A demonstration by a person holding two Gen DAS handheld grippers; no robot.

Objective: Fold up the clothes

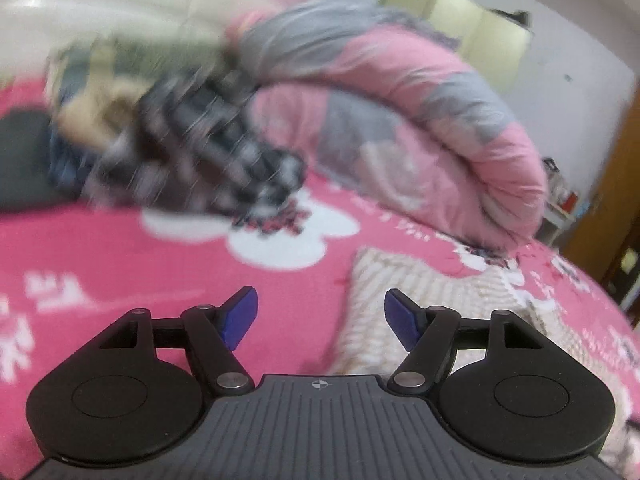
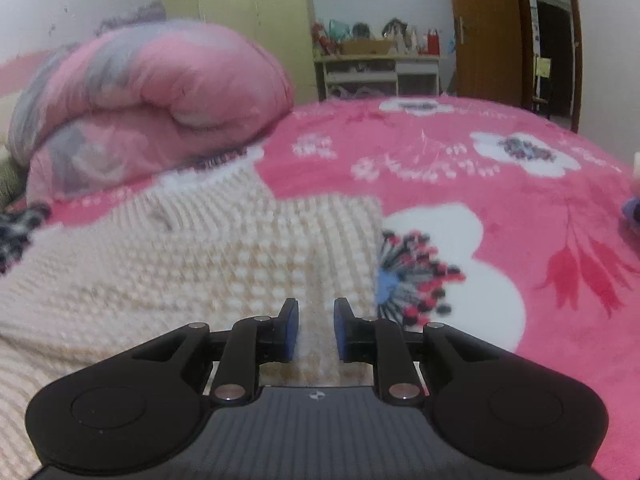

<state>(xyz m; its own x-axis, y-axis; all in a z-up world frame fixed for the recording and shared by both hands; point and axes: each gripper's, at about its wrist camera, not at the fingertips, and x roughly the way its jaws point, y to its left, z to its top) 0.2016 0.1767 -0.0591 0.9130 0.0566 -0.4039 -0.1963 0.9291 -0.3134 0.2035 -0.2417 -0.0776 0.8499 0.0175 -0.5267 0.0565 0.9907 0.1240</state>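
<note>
— Where's the sweater (image 2: 192,264)?

— Flat on the pink bedspread (image 2: 500,184), just beside the rolled quilt (image 2: 152,92). My right gripper (image 2: 316,328) hangs over it, jaws narrow, nothing pinched; my left gripper (image 1: 321,318) gapes wide, empty.

— How will it handle?

— Soft, floppy, chunky knit, I'd guess — it'll sag. I'd pinch the ribbed hem corners.

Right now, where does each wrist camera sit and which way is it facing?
Left wrist: on the left gripper, angled down across the pink bedspread toward a blurred clothes pile; its fingers stand wide apart, empty.
Right wrist: on the right gripper, low over the cream knit sweater, facing a shelf and door; fingers narrowly apart, nothing pinched.
Shared: sweater, bedspread, rolled pink-grey quilt.
</note>
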